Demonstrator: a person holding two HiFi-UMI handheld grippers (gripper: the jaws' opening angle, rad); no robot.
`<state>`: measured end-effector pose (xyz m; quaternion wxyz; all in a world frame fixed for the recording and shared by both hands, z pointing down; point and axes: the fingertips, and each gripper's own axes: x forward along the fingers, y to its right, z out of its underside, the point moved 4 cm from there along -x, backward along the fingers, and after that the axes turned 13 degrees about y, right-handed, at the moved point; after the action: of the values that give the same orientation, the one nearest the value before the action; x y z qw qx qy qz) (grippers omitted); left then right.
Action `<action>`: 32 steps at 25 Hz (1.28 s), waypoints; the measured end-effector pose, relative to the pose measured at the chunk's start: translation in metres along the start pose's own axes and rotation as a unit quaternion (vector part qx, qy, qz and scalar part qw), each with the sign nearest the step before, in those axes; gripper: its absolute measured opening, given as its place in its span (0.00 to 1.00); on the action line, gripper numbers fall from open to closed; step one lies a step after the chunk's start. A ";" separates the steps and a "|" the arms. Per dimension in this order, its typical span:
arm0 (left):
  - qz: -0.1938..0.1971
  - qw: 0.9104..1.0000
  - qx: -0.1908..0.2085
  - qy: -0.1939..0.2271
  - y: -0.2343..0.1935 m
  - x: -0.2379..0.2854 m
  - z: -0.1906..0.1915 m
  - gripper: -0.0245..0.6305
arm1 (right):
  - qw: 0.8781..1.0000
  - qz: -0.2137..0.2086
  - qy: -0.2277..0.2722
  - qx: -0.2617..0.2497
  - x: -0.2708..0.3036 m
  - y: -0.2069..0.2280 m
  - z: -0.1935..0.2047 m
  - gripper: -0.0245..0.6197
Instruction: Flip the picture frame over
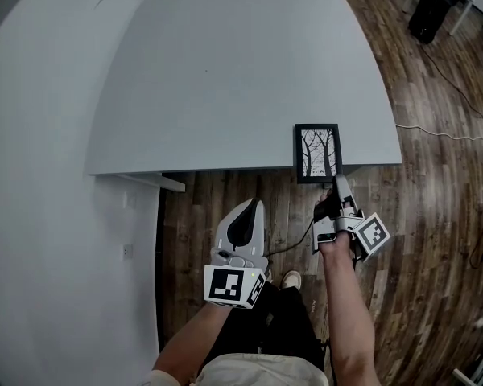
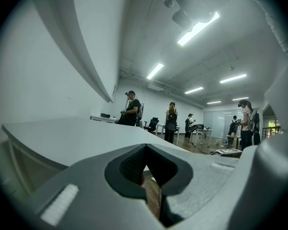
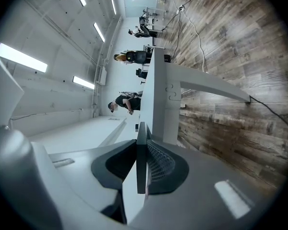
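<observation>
I can read no word, number or brand mark in any view. The cube on my left gripper point(image 1: 252, 206) bears only black-and-white square marker patterns, with no letters or digits, and so does the cube on my right gripper point(image 1: 339, 180). The picture frame point(image 1: 317, 153) shows a black-and-white drawing of bare trees, with no caption or signature that I can make out. Nothing on the people and desks far off is clear enough to read.

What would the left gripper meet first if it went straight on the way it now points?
Probably the near edge of the grey table; the left gripper stands short of it, height unclear.
</observation>
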<state>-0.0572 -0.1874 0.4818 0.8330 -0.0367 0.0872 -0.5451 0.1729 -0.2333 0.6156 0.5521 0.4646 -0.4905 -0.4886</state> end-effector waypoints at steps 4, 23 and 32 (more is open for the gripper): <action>-0.002 1.000 0.002 -0.006 0.000 -0.006 0.007 0.04 | 1.000 -0.003 0.002 0.005 0.001 0.005 0.002 0.18; 0.008 1.000 0.011 -0.001 0.011 -0.016 0.018 0.04 | 1.000 -0.026 0.007 0.014 0.004 0.013 0.001 0.21; 0.009 1.000 0.007 0.002 0.011 -0.016 0.016 0.04 | 0.999 -0.031 0.010 0.011 0.003 0.009 -0.001 0.42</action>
<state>-0.0508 -0.1685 0.4974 0.8379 -0.0294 0.0853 -0.5384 0.1749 -0.2356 0.6248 0.5366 0.4906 -0.4757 -0.4951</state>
